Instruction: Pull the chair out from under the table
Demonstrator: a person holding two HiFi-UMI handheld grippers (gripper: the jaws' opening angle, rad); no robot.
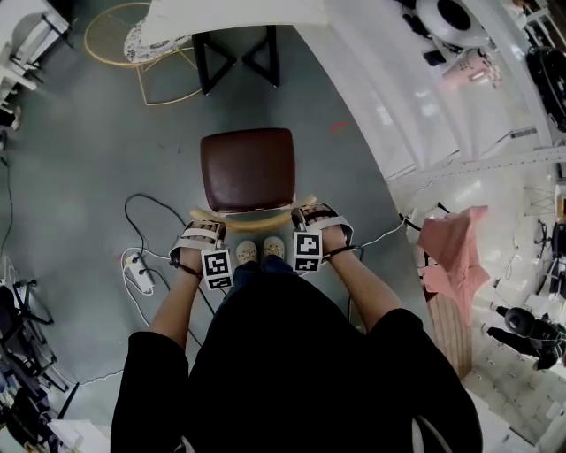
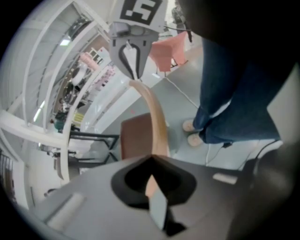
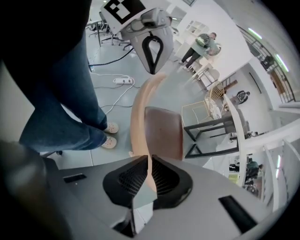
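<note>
The chair has a brown seat (image 1: 248,168) and a curved pale wooden backrest (image 1: 252,215); it stands on the grey floor, a little way out from the white table (image 1: 230,13). My left gripper (image 1: 202,234) is shut on the backrest's left end, and my right gripper (image 1: 316,217) is shut on its right end. In the left gripper view the backrest (image 2: 157,122) runs from my left gripper (image 2: 151,180) up to the other gripper (image 2: 133,51). The right gripper view shows the wood (image 3: 139,117) pinched in my right gripper (image 3: 149,176), beside the seat (image 3: 164,131).
The table's black legs (image 1: 234,57) stand beyond the seat. A yellow wire-frame stand (image 1: 133,44) is at the far left. A power strip and cables (image 1: 137,270) lie on the floor to the left. White railings and a pink cloth (image 1: 455,248) are on the right. The person's feet (image 1: 259,249) are just behind the backrest.
</note>
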